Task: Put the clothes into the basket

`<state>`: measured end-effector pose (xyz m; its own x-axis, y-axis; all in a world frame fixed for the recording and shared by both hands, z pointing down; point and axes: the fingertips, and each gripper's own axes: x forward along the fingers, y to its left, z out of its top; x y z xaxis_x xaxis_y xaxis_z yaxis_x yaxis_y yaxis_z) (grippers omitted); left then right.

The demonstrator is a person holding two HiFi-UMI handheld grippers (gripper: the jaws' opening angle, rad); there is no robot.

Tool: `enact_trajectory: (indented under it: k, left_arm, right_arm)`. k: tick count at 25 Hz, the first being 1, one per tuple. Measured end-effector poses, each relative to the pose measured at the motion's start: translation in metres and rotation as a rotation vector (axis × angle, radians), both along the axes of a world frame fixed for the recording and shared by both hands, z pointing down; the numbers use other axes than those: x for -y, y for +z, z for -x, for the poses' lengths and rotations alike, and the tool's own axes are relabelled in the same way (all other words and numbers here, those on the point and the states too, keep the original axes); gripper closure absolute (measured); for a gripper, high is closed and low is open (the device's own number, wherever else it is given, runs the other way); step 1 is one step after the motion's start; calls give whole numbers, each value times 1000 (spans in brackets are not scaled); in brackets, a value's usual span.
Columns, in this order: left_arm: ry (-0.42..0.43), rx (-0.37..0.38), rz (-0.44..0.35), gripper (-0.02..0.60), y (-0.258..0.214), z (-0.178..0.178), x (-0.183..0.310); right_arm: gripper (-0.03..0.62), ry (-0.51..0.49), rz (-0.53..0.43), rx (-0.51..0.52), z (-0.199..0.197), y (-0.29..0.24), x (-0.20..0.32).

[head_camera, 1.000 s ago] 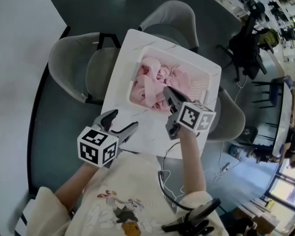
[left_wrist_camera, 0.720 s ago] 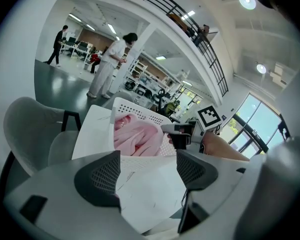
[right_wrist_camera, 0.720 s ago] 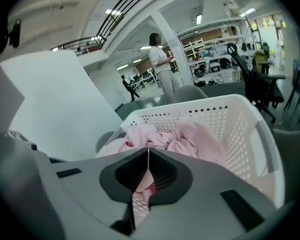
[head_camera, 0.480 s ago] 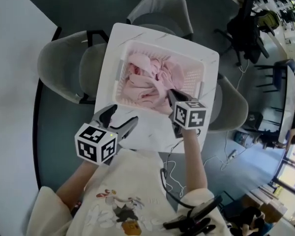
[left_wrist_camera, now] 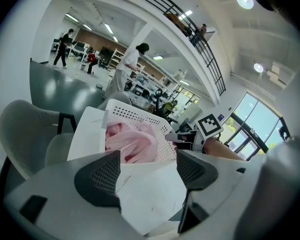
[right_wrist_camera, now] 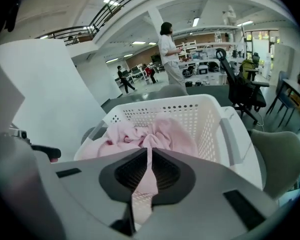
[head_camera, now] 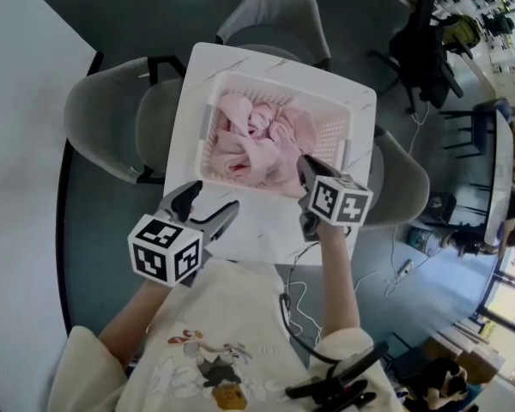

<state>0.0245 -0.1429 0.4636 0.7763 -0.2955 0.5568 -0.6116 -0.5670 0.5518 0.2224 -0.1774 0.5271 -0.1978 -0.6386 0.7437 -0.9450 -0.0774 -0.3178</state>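
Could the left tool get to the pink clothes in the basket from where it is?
Probably yes. The left tool is open and empty, only bare table lies between it and the basket, and the pink clothes sit in its open top.

pink clothes (head_camera: 256, 140) lie in a crumpled, twisted heap inside the basket (head_camera: 333, 132), soft thin fabric with deep folds. the heap fills most of the left and middle of the basket and rises to about rim height; the right end shows bare perforated wall. one narrow strip of the clothes trails out over the near rim and is pinched between the closed jaws of the right gripper (head_camera: 305, 168). the basket is white plastic, rectangular, with rows of small holes in its walls. it stands upright on the white table (head_camera: 266, 223), toward its far side.
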Motion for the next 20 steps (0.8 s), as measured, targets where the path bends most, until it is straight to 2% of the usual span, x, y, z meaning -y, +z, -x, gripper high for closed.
enact_trajectory:
  k: [5, 11, 17, 20]
  left_arm:
    - [22, -8, -9, 230, -5, 9, -10]
    - [46, -18, -30, 230, -10, 26, -23]
    - [72, 23, -59, 233, -3, 37, -30]
    - [81, 22, -75, 266, -6, 39, -34]
  right_arm:
    - [577, 33, -47, 38, 10, -20, -10]
    - [577, 91, -95, 25, 27, -25, -25]
    - [577, 140, -140, 14, 50, -32, -39]
    - [577, 167, -160, 13, 60, -40, -46]
